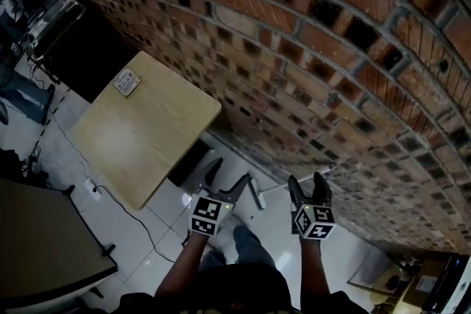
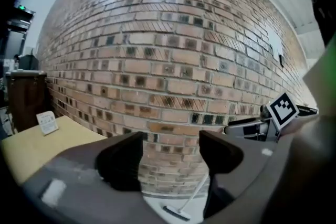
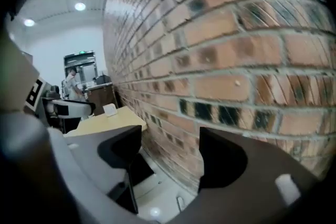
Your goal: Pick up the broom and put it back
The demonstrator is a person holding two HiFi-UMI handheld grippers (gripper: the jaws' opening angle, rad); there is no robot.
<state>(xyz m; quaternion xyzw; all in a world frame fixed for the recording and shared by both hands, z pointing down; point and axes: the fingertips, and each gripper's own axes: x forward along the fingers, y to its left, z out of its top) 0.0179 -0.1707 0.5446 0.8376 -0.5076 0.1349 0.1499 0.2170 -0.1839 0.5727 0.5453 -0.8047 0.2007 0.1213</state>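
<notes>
The broom [image 1: 257, 197] stands on the white floor with its pale head down and its thin handle leaning on the brick wall [image 1: 331, 33]. In the left gripper view the broom [image 2: 177, 212] shows low between the jaws, far below them. My left gripper [image 1: 227, 180] hangs above the floor left of the broom; its jaws stand apart with nothing between them [image 2: 170, 157]. My right gripper [image 1: 307, 184] is beside it, close to the wall, its jaws apart and empty [image 3: 170, 157]. Neither gripper touches the broom.
A light wooden table [image 1: 147, 129] with a small card [image 1: 126, 82] stands against the wall at left, with a dark box [image 1: 188, 162] under it. A cable [image 1: 140, 220] runs over the floor. A dark tabletop [image 1: 37, 246] is at lower left and cardboard boxes [image 1: 419, 283] at lower right.
</notes>
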